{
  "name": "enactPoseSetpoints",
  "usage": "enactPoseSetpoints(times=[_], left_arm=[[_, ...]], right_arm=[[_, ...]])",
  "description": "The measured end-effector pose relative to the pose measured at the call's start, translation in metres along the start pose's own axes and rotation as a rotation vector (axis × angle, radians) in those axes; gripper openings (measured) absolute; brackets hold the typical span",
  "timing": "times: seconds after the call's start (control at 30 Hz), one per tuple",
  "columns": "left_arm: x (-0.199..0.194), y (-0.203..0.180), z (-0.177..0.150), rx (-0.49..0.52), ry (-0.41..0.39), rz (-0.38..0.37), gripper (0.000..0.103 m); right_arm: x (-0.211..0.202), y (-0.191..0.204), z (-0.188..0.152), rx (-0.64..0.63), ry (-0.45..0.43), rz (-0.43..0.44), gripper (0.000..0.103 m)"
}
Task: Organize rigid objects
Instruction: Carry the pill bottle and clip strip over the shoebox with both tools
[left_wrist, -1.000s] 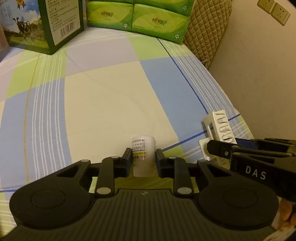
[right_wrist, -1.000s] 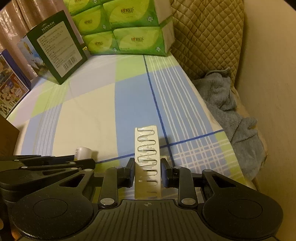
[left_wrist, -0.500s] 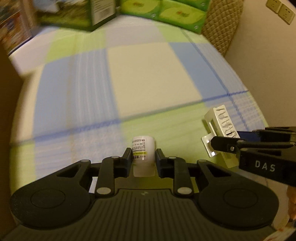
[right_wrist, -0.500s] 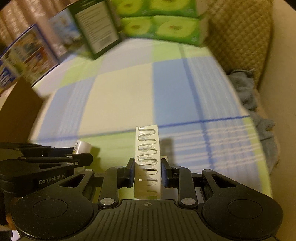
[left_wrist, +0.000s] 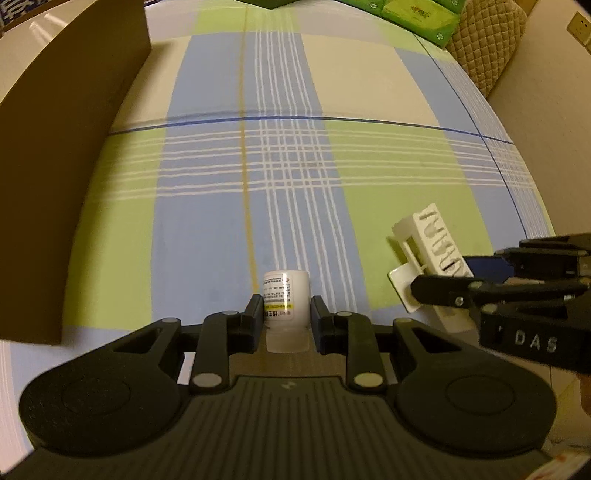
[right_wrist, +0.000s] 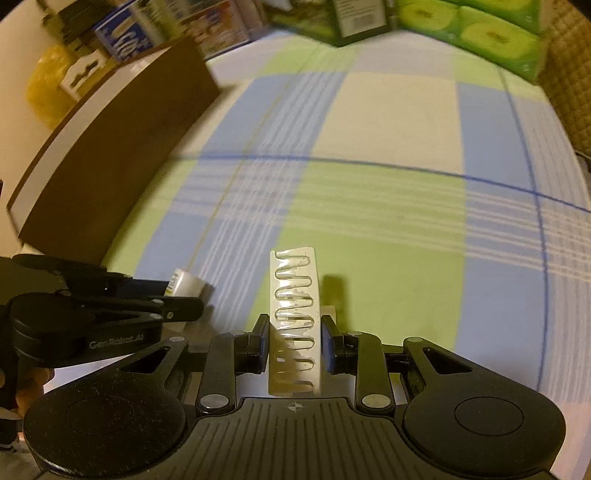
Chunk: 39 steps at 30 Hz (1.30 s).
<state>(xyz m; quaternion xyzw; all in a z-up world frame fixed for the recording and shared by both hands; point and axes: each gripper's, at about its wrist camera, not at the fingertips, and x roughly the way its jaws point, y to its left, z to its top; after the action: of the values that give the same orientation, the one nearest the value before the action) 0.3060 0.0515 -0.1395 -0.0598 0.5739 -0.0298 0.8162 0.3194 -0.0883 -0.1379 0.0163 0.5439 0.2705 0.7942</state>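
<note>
In the left wrist view, a brown cardboard box wall (left_wrist: 70, 162) fills the left edge of the frame, standing on the checked bedsheet (left_wrist: 280, 155) of green, blue and cream squares. At lower centre the left gripper (left_wrist: 286, 314) has its jaws closed narrowly on a small white bottle (left_wrist: 286, 295) with a printed label, held upright between the two black pads and lifted above the sheet. At the right of the frame the right gripper (left_wrist: 436, 291) reaches in from the edge, its jaws clamped on a white slotted plastic holder (left_wrist: 432, 236) that tilts up and to the left. Green tissue packs (left_wrist: 417, 14) lie at the upper right, beside a quilted cushion (left_wrist: 487, 37).

In the right wrist view, blurred printed boxes (right_wrist: 125, 40) sit at the upper left behind the brown box, whose pale rim (right_wrist: 77, 125) runs diagonally down the left side. At lower left the left gripper (right_wrist: 184, 299) comes in sideways with the bottle (right_wrist: 184, 284) poking out past its tips. At lower centre the right gripper (right_wrist: 293, 343) grips the slotted holder (right_wrist: 293, 295) by its long edges, its wavy cut-outs facing the camera. It casts a shadow on the green square just to its right. The tissue packs (right_wrist: 480, 29) stand at the upper right.
</note>
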Motion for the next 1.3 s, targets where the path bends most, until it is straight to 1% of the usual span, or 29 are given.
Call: enactPoseSetpoints(times=[0.2, 0.33, 0.43, 0.67, 0.83, 0.97, 1.1, 1.3], left_arm=[[0.003, -0.004, -0.001, 0.005, -0.022, 0.004, 0.022], [0.000, -0.007, -0.005, 0.012, -0.039, 0.001, 0.022], [-0.007, -0.009, -0.010, 0.023, -0.057, 0.000, 0.022], [-0.030, -0.006, -0.020, 0.002, -0.094, 0.006, 0.022], [-0.059, 0.001, -0.029, -0.020, -0.146, 0.005, 0.022], [-0.086, 0.016, -0.037, -0.057, -0.190, 0.002, 0.022], [-0.115, 0.038, -0.044, -0.086, -0.237, 0.005, 0.022], [-0.156, 0.080, -0.049, -0.111, -0.312, 0.018, 0.022]], right_arm=[[0.006, 0.005, 0.000, 0.003, -0.003, -0.029, 0.025], [0.003, 0.007, -0.005, -0.012, -0.025, -0.051, 0.025], [-0.004, 0.008, -0.010, -0.005, -0.035, -0.042, 0.024], [-0.018, 0.013, -0.014, 0.008, -0.055, -0.024, 0.024], [-0.031, 0.026, -0.011, 0.000, -0.063, 0.014, 0.024], [-0.040, 0.049, -0.006, -0.035, -0.083, 0.056, 0.024], [-0.048, 0.076, 0.001, -0.057, -0.108, 0.115, 0.024], [-0.053, 0.128, 0.019, -0.074, -0.149, 0.210, 0.025]])
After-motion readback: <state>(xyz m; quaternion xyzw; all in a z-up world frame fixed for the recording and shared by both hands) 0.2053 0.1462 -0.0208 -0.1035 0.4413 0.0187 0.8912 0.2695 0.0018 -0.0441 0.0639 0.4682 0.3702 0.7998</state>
